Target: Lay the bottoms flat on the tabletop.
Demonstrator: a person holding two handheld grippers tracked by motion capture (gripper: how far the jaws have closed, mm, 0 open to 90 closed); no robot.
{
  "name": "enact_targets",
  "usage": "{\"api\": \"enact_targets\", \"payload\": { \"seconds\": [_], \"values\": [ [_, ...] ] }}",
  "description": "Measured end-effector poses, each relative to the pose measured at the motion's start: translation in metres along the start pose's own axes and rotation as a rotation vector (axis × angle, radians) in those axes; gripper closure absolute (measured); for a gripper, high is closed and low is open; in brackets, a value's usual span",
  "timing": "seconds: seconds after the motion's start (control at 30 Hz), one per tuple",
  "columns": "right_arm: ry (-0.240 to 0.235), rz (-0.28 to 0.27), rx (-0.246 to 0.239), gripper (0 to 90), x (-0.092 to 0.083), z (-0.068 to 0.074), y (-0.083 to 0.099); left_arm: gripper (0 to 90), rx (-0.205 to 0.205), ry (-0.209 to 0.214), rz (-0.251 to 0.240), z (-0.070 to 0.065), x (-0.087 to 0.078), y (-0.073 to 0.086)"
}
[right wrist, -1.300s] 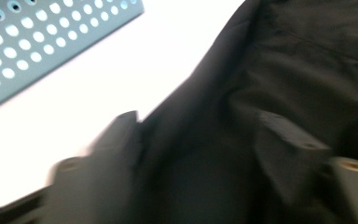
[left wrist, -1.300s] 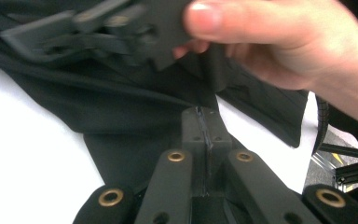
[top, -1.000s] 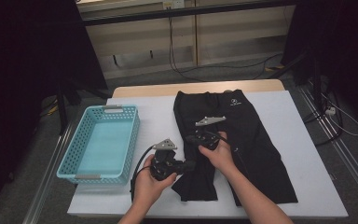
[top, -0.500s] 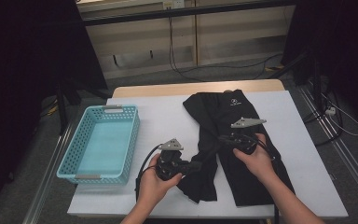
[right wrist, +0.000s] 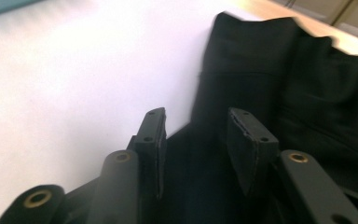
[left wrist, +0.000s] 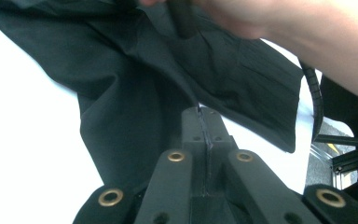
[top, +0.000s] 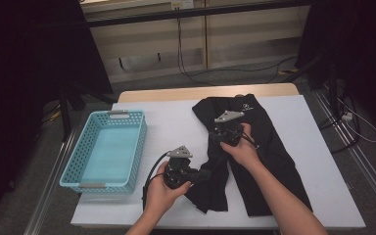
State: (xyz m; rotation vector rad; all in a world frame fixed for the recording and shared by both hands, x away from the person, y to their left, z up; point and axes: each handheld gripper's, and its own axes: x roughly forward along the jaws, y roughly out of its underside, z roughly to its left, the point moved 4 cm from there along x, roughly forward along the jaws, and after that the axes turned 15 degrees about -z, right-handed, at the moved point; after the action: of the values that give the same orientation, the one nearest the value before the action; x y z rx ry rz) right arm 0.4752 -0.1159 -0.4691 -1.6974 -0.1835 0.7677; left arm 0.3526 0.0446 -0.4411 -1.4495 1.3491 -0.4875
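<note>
Garment: black trousers (top: 254, 147) lie on the white table (top: 176, 122), spread from the 12 o'clock edge down toward 5 o'clock; one leg is folded across toward 7 o'clock.
Left gripper: left gripper (top: 206, 175) sits at the table's 6 o'clock area, pointing toward 3 o'clock; its jaws are fully closed, pinching a fold of the trousers (left wrist: 135, 93) at the tips.
Right gripper: right gripper (top: 222, 131) rests over the trousers near the table centre, at 1 o'clock from the left gripper.
Right gripper state: jaws have just been opening and stand partly apart; black cloth (right wrist: 279, 84) lies under and between them, the pads not pressing on it.
Basket: turquoise basket (top: 73, 166) stands at 9 o'clock on the table, apart from the trousers.
Hands: left hand (top: 164, 193) and right hand (top: 245, 149) each grasp one gripper body.
</note>
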Motion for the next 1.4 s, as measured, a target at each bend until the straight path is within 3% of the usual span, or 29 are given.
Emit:
{"api": "enact_targets", "payload": {
  "seconds": [0.17, 0.3, 0.57, 0.7, 0.83, 0.93, 1.0, 1.07, 1.13, 1.17, 1.2, 1.23, 1.4],
  "values": [
    [0.044, 0.069, -0.039, 64.6, 0.02, -0.004, 0.01, 90.0, 0.0, -0.011, -0.021, 0.002, -0.004, -0.003],
    [0.066, 0.063, -0.001, 87.6, 0.021, -0.012, 0.014, 90.0, 0.003, -0.018, -0.021, 0.003, -0.005, -0.003],
    [0.087, 0.009, 0.08, 90.0, 0.009, -0.033, -0.001, 90.0, 0.023, 0.002, -0.055, -0.005, -0.004, -0.013],
    [0.095, -0.036, 0.126, 90.0, -0.004, -0.048, -0.015, 90.0, 0.044, 0.042, -0.075, -0.018, 0.005, -0.027],
    [0.1, -0.069, 0.134, 90.0, -0.025, -0.067, -0.031, 90.0, 0.061, 0.126, -0.107, -0.04, 0.027, -0.044],
    [0.143, -0.104, 0.164, 90.0, -0.048, -0.093, -0.043, 89.8, 0.085, 0.202, -0.139, -0.059, 0.051, -0.059],
    [0.188, -0.147, 0.229, 89.8, -0.065, -0.118, -0.047, 87.6, 0.089, 0.226, -0.174, -0.064, 0.066, -0.067],
    [0.293, -0.174, 0.256, 80.8, -0.082, -0.142, -0.047, 60.7, 0.074, 0.204, -0.232, -0.061, 0.076, -0.073],
    [0.326, -0.155, 0.29, 53.6, -0.09, -0.152, -0.042, 36.0, 0.113, 0.138, -0.24, -0.051, 0.079, -0.073],
    [0.312, -0.123, 0.302, 56.2, -0.092, -0.152, -0.038, 30.0, 0.122, 0.114, -0.234, -0.044, 0.077, -0.071],
    [0.279, -0.101, 0.305, 58.9, -0.094, -0.148, -0.034, 26.6, 0.138, 0.085, -0.221, -0.036, 0.075, -0.068],
    [0.255, -0.087, 0.304, 55.9, -0.094, -0.144, -0.029, 24.2, 0.152, 0.06, -0.207, -0.029, 0.074, -0.064],
    [0.211, 0.002, 0.262, 44.6, -0.101, -0.116, 0.0, 15.8, 0.177, -0.027, -0.132, 0.002, 0.064, -0.047]
  ]
}}
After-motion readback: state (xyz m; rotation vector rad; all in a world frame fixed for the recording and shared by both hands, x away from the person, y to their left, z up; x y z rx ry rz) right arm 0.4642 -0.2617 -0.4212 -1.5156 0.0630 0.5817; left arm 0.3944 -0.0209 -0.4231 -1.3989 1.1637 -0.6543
